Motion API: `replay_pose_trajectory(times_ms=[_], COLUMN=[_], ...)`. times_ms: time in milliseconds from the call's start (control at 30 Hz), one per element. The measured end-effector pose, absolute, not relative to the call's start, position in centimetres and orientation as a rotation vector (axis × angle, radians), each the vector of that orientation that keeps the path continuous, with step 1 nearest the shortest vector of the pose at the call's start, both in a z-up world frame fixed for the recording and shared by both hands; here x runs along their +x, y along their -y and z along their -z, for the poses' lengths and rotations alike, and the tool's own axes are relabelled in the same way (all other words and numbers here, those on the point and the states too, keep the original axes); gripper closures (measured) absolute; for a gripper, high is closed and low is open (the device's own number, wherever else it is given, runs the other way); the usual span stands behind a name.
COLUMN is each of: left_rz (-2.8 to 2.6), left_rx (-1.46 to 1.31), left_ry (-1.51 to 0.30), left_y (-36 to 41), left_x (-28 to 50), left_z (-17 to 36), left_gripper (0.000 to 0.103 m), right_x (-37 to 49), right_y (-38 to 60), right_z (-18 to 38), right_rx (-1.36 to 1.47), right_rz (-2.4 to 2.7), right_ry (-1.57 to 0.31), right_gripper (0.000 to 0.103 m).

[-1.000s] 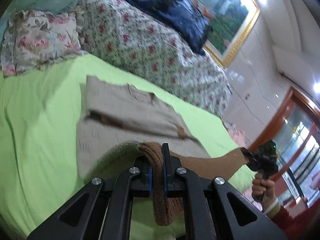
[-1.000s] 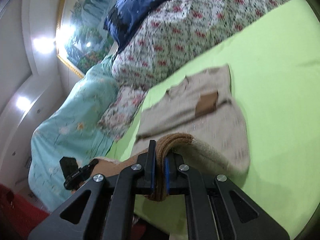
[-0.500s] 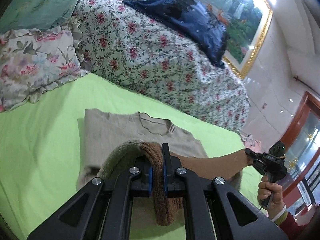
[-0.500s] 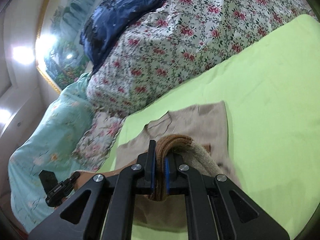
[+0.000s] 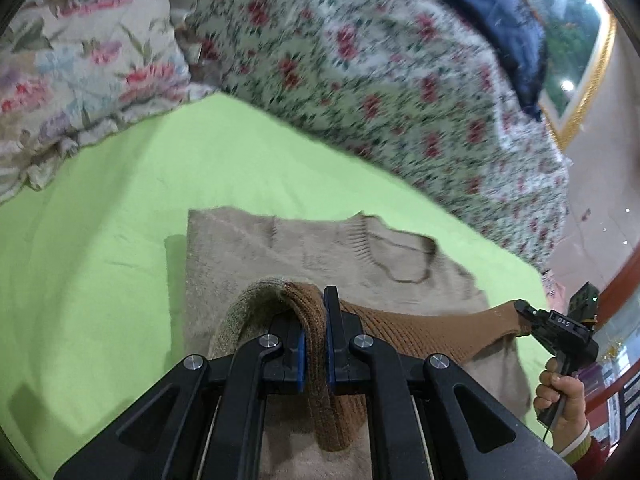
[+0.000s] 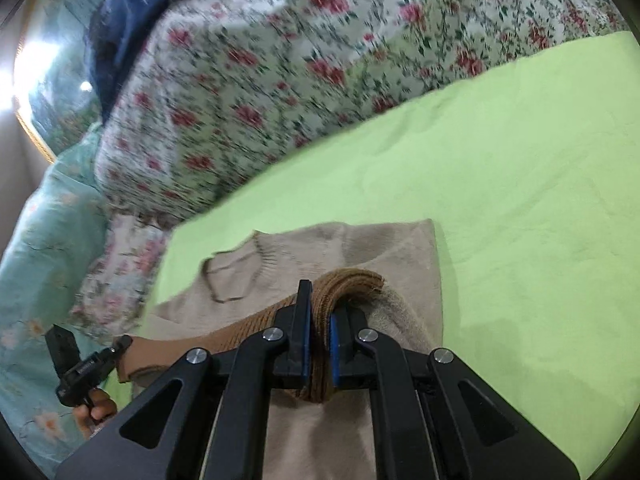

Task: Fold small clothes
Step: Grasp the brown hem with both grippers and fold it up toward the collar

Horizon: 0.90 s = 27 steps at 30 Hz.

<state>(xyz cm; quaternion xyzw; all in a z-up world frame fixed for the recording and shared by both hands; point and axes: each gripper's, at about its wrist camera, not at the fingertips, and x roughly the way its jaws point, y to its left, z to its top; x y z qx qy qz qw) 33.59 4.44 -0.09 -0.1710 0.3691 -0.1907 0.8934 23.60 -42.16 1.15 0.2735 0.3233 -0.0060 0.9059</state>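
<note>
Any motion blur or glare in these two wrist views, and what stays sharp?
Left wrist view: floral quilt smeared by motion blur, left gripper and the clamped brown hem sharp, strong fisheye bending. Right wrist view: same quilt streaked, right gripper crisp, blown-out glare at the left edge, green sheet evenly lit.
</note>
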Motion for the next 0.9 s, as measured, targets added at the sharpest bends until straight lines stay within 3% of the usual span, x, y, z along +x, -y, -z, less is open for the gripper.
replay_pose_trajectory(times_ms=[167,233,300,400,667,900], left_rz=[0.378,0.402,0.427,0.512,0.552,0.283], left_rx=[-0.365,-0.387,-0.382,-0.366,-0.187,-0.248], left_ry=[-0.851,-0.848,-0.831,-0.821,-0.874,-0.875], left_y=[-3.9,-4.1,-3.9,-2.3,3.6,-2.8], left_x=[35.4,34.5,32.8,29.1,28.1,35.3], left_z=[3.2,3.3,3.0,2.9,3.6,3.1], left_gripper=[0.090,0.081,0.057,0.050,0.048,0.056], right_x=[25.1,24.6,23.2,20.7,23.3,24.9], right_y=[42.2,42.1,41.7,39.4,31.1,40.4], right_z=[1.5,1.5,0.7,-0.9,1.8,3.4], right_rx=[0.565,0.569,0.557,0.524,0.297,0.477], right_rz=[0.042,0.037,0.034,-0.031,-0.258,0.111], right_ry=[-0.743,-0.752,-0.716,-0.652,-0.872,-0.846], right_gripper=[0.092,0.088,0.076,0.070,0.069,0.070])
